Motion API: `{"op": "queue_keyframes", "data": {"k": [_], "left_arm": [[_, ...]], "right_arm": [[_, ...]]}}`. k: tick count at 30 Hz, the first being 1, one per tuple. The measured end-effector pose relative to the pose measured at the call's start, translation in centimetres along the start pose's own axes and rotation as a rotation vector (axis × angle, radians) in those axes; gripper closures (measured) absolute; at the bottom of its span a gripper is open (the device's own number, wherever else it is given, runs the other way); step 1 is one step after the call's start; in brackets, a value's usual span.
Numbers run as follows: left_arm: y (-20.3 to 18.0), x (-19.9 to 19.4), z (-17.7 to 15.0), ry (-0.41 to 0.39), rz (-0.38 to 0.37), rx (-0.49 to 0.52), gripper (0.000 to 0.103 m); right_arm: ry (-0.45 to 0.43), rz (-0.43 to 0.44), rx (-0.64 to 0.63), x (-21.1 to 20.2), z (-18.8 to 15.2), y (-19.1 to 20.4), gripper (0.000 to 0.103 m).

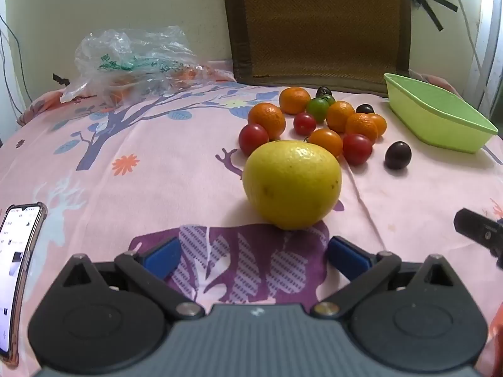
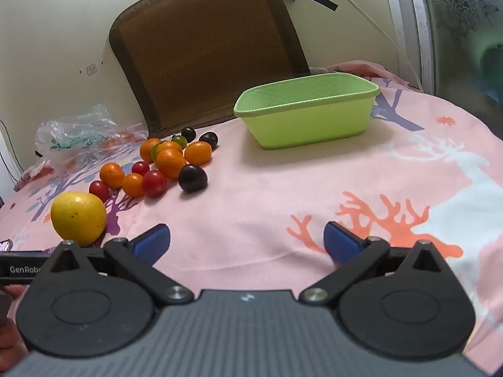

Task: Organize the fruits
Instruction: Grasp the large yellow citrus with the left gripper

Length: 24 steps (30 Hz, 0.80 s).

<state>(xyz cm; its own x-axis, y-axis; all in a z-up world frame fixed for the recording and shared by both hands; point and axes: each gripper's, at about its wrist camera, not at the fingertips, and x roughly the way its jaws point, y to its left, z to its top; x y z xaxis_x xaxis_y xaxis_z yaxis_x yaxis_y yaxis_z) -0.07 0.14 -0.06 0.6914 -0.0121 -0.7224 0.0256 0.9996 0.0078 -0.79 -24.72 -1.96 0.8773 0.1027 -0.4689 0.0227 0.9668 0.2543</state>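
Note:
A big yellow citrus [image 1: 292, 184] lies on the pink cloth just ahead of my open, empty left gripper [image 1: 254, 259]; it shows in the right wrist view [image 2: 78, 218] at the left. Behind it lies a cluster of small oranges [image 1: 267, 120], red tomatoes [image 1: 253, 139], a green tomato [image 1: 317, 109] and dark tomatoes [image 1: 398, 155]. The cluster shows in the right wrist view [image 2: 171, 163] too. An empty green tub [image 2: 309, 110] stands at the back, also in the left wrist view [image 1: 438, 116]. My right gripper [image 2: 246, 245] is open and empty over bare cloth.
A crumpled plastic bag [image 1: 132, 62] holding orange fruit lies at the back left. A brown woven cushion [image 1: 317, 25] leans on the wall behind the fruit. A phone [image 1: 17, 270] lies at the left edge. The right gripper's finger [image 1: 479, 231] shows at the right.

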Motion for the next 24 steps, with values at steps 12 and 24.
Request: {"op": "queue_keyframes", "data": {"k": [12, 24], "left_arm": [[2.1, -2.1, -1.2, -0.069, -0.121, 0.080, 0.000], [4.3, -1.5, 3.5, -0.145, -0.384, -0.033, 0.017]], "right_arm": [[-0.002, 0.016, -0.005, -0.6, 0.1, 0.0, 0.000], [-0.004, 0.212, -0.270, 0.5, 1.5, 4.3, 0.040]]}}
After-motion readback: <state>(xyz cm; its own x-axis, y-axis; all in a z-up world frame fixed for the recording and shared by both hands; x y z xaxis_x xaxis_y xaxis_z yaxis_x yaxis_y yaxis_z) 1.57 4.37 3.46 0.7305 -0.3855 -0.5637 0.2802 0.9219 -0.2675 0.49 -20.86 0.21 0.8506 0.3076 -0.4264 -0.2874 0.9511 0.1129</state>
